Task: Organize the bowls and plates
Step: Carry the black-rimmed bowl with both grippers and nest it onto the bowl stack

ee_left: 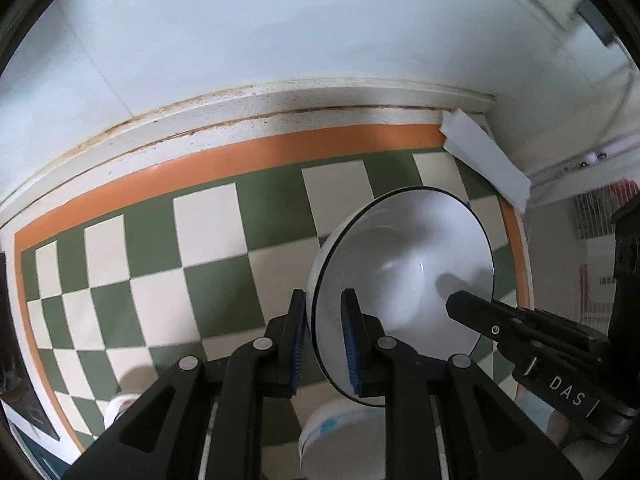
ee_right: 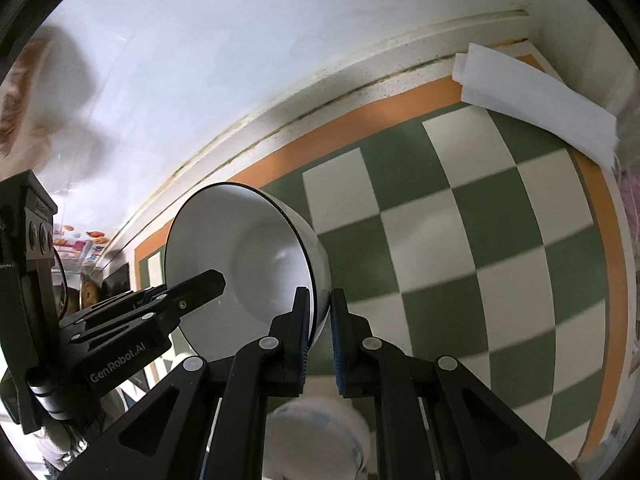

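Observation:
A white bowl with a thin dark rim (ee_left: 404, 280) is held tilted on its side above the checkered mat; it also shows in the right wrist view (ee_right: 240, 260). My left gripper (ee_left: 324, 340) is shut on one side of its rim. My right gripper (ee_right: 320, 332) is shut on the opposite side of the rim. Each gripper shows in the other's view, its finger reaching into the bowl: the right one (ee_left: 476, 312), the left one (ee_right: 192, 288). A white bowl with blue marks (ee_left: 340, 428) sits below the grippers and also shows in the right wrist view (ee_right: 320, 436).
A green and cream checkered mat with an orange border (ee_left: 224, 256) covers the counter. A folded white cloth (ee_left: 484, 156) lies in the far right corner against the wall. Another white dish (ee_left: 120, 404) sits at the lower left.

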A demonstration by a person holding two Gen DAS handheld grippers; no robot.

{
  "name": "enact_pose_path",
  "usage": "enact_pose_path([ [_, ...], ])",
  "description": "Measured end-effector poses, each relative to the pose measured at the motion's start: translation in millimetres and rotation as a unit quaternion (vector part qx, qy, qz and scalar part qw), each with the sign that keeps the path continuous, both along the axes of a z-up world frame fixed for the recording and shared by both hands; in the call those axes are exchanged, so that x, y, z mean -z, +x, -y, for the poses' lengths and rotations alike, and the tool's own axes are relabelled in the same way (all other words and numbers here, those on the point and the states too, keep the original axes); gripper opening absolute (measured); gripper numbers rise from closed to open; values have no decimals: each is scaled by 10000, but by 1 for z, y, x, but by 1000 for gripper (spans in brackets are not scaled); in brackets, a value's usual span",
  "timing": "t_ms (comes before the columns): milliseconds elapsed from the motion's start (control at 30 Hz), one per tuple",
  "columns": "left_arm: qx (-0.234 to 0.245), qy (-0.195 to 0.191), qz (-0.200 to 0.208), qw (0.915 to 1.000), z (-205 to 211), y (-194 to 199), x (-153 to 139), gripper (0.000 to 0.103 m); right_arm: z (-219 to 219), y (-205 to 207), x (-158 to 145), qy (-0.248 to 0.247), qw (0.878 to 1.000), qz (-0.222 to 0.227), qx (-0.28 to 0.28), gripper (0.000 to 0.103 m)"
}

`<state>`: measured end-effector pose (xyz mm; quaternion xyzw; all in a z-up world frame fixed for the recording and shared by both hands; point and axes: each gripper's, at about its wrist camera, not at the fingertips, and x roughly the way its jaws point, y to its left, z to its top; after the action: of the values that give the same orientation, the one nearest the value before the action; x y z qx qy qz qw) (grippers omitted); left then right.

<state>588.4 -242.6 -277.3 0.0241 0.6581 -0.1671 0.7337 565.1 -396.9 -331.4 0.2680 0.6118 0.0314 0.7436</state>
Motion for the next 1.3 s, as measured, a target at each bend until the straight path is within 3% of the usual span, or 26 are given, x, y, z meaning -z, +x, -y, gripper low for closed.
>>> enact_pose_path([
  [233,66,-68,83,9999,-10,-47,-18,15,-7,-56,-28,15,9999,126,46,12],
  [400,145,-53,30,9999,-15,-80,-18,15,-15,-96,-33,32,9998,148,84,12],
  [800,231,56,-390,9990,-23,-131,15,15,-26,-160,9,190,9993,-312,51,12],
  [1300,254,282,-658,9971,-27,-143,47,15,-34,-163,44,206,9969,-745,-145,12],
])
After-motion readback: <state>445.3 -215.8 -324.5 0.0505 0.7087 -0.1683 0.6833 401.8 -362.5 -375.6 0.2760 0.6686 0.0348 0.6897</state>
